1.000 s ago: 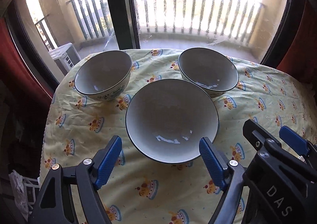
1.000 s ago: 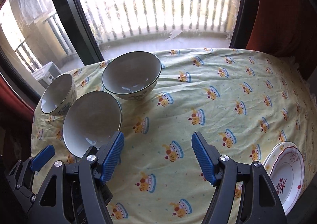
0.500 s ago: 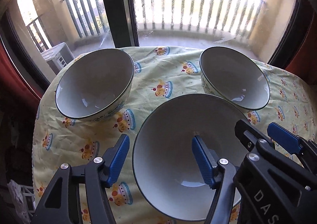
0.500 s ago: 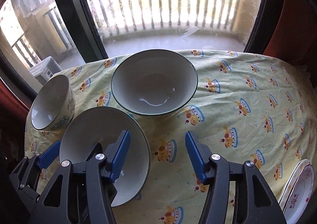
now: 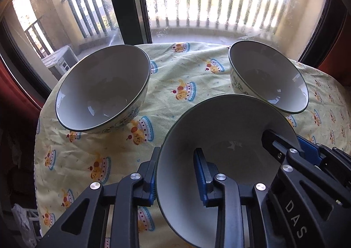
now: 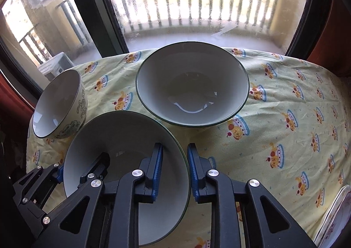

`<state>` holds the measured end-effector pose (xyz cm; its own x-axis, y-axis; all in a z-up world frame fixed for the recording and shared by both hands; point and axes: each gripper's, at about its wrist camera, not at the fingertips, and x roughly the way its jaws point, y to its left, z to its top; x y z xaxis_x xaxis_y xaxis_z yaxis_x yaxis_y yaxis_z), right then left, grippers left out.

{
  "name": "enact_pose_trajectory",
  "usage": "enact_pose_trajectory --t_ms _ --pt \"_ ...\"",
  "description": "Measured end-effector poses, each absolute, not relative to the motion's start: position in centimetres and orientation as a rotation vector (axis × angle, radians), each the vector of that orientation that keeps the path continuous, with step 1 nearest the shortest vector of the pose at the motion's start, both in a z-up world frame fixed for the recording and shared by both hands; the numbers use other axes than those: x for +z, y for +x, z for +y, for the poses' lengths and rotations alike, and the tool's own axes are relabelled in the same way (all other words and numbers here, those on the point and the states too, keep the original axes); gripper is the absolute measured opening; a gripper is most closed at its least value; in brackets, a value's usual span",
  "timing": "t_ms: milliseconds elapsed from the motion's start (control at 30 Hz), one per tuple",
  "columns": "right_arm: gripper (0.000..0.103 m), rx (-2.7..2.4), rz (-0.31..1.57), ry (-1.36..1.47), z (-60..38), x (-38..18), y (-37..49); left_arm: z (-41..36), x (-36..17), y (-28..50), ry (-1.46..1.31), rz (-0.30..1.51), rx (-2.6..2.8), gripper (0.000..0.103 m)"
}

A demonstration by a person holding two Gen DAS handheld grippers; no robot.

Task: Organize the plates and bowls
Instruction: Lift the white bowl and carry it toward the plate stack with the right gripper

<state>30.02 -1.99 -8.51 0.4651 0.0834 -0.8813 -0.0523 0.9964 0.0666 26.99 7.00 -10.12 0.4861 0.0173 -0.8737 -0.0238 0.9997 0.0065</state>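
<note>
Three white bowls with dark rims sit on a yellow patterned tablecloth. The wide near bowl has a gripper on each side of its rim. My left gripper straddles its left rim, one pad outside and one inside, with a gap still showing. My right gripper straddles its right rim, jaws nearly closed on it. A deeper bowl stands at the far left. Another bowl stands at the far right of the group.
A white plate with red trim lies at the table's near right edge. The round table's edge falls away on the left. A window with a dark frame stands just behind the table.
Both grippers moved forward and down onto the near bowl and narrowed their jaws around its opposite rims. The bowls now look closer and larger.
</note>
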Motion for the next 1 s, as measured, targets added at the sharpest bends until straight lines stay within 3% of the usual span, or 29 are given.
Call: enact_pose_trajectory --t_ms 1000 --pt "0.026 0.002 1.123 0.070 -11.3 -5.7 17.6 -2.1 -8.6 15.3 -0.018 1.131 -0.072 0.028"
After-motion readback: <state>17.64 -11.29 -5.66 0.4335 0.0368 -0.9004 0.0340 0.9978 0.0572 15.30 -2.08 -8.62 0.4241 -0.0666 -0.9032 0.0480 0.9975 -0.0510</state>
